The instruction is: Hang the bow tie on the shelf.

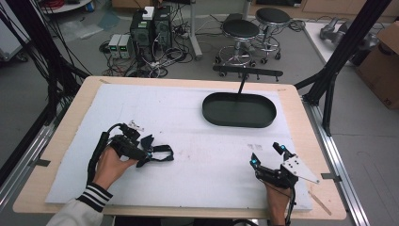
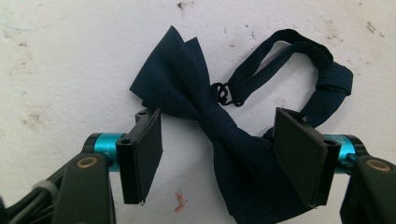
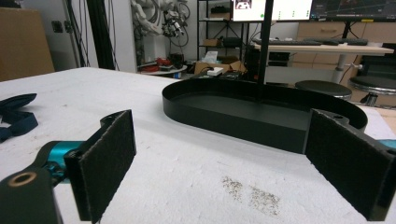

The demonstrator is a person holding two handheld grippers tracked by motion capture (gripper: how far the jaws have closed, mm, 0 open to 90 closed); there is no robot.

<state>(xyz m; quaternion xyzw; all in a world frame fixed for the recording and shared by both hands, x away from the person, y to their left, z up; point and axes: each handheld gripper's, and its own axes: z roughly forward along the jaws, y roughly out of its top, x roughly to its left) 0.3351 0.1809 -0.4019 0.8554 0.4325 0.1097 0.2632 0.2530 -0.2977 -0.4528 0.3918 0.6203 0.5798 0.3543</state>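
On the white mat's [image 1: 197, 155] left side, the left gripper [image 2: 217, 144] straddles a navy bow tie [image 2: 205, 116] with jaws spread, pads not yet touching, its long axis slanting between them; the right gripper [image 1: 268, 157] idles open, well apart.

A robotics lab or research workroom. Shown by computer towers [image 1: 151, 27] on the bare floor amid tangled cables [image 1: 164, 59], two rolling stools [image 1: 241, 35], black aluminium frame posts [image 1: 346, 42] around the surface [image 1: 61, 136], cardboard boxes [image 1: 383, 63], monitors [image 3: 275, 9] showing plots above a desk with keyboards [image 3: 317, 44], and shelving [image 3: 219, 28] crowded with gear and spare robot parts [image 3: 159, 21].
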